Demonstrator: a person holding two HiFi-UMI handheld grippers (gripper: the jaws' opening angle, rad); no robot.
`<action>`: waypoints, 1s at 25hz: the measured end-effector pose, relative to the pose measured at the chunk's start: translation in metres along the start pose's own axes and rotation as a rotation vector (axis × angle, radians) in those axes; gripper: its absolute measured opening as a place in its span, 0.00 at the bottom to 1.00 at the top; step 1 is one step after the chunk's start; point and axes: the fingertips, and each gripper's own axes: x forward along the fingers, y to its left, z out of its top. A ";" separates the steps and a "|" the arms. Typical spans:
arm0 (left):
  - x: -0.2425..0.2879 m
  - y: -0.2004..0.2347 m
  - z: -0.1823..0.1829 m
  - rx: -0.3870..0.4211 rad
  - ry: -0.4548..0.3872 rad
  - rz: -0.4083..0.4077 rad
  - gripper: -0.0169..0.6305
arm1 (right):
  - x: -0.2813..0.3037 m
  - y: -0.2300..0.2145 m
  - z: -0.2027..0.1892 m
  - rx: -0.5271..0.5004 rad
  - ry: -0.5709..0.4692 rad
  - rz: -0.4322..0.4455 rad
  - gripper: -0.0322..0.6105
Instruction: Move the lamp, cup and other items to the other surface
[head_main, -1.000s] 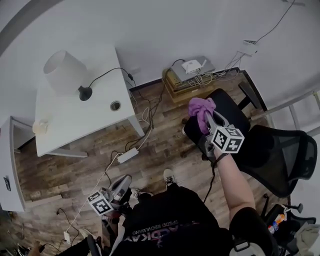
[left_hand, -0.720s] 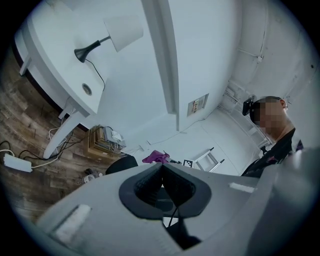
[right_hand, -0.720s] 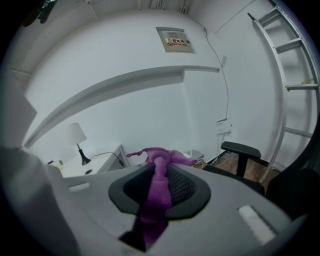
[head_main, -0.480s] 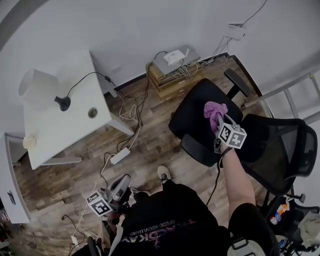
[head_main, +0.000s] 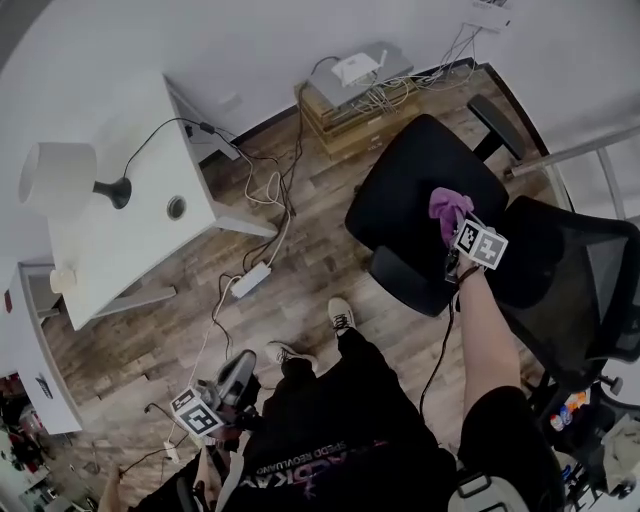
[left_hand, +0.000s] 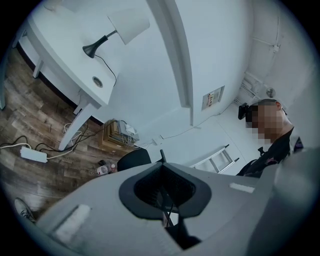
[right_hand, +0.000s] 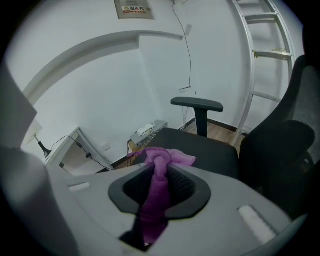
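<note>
My right gripper (head_main: 452, 223) is shut on a purple cloth (head_main: 446, 203) and hangs just over the black seat of an office chair (head_main: 420, 180). In the right gripper view the cloth (right_hand: 175, 156) runs bunched between the jaws of the gripper (right_hand: 159, 167), above the chair seat (right_hand: 210, 150). My left gripper (head_main: 245, 363) is low by the person's legs; its jaws look closed together with nothing in them (left_hand: 161, 159). The white lamp (head_main: 58, 180) and a small cup (head_main: 62, 278) stand on the white table (head_main: 130, 250) at the left. In the left gripper view the lamp (left_hand: 127, 25) is far off.
A power strip (head_main: 250, 280) and loose cables lie on the wood floor between table and chair. A wooden box with a router (head_main: 355, 85) stands by the wall. A ladder (head_main: 580, 150) leans at the right. The left gripper view takes in another person (left_hand: 272, 150).
My right gripper has come down and rightward with the purple cloth, from above the chair's front edge to over its seat. The left gripper has shifted a little lower in the picture.
</note>
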 end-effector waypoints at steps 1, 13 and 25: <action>-0.001 0.001 -0.002 -0.006 0.004 0.009 0.02 | 0.008 -0.002 -0.007 0.007 0.025 0.004 0.17; 0.001 0.020 -0.016 -0.092 0.001 0.059 0.02 | 0.059 -0.012 -0.072 0.043 0.220 -0.004 0.32; -0.001 0.013 0.006 -0.047 -0.090 -0.043 0.02 | -0.005 0.041 0.019 -0.026 0.023 0.156 0.06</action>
